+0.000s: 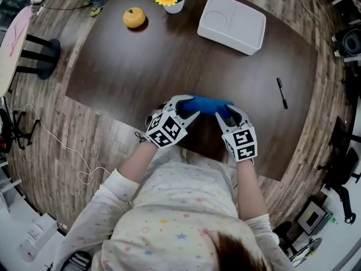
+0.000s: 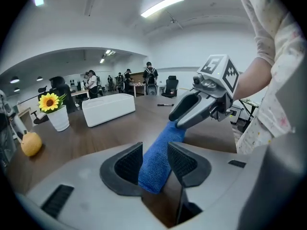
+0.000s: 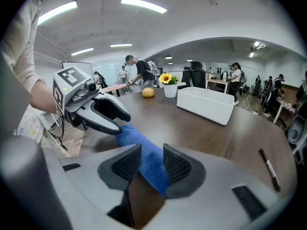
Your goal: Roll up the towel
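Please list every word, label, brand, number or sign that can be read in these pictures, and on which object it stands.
No text can be read anywhere.
Cubes on the left gripper and right gripper: only black-and-white square patterns, no letters.
Blue towel, white tray, pen: no print visible.
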A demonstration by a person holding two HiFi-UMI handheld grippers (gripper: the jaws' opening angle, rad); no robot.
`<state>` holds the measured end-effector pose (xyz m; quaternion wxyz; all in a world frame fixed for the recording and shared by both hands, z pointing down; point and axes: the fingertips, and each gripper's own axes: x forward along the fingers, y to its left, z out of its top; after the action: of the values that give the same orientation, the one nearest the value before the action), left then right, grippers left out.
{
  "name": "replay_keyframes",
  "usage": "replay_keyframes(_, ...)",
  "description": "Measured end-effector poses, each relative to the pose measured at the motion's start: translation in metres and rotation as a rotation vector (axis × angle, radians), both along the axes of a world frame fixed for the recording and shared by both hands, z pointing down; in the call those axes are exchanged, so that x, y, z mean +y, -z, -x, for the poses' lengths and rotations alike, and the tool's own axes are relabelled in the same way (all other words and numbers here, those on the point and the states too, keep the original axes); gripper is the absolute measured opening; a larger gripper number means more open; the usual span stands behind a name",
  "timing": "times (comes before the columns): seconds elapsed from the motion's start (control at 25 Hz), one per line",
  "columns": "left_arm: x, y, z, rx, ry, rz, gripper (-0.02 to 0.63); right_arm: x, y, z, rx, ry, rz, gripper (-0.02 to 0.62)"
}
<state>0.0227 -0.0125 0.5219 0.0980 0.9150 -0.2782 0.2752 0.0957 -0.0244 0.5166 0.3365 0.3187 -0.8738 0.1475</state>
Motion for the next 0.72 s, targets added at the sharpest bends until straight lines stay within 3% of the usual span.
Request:
replay_keyframes(0.4,-0.036,0.059,0.032,0.120,0.177,-0.092,0.143,-0.026,0.049,-0.002,-0.105,-0.074,-0.102,0.109)
replay_keyframes(0.72,-0.071,0.125,0.071,0.227,0.338,-0.223,0.065,-0.061,0.128,-0.015,-0.198,-0.142,-0.253,0.078)
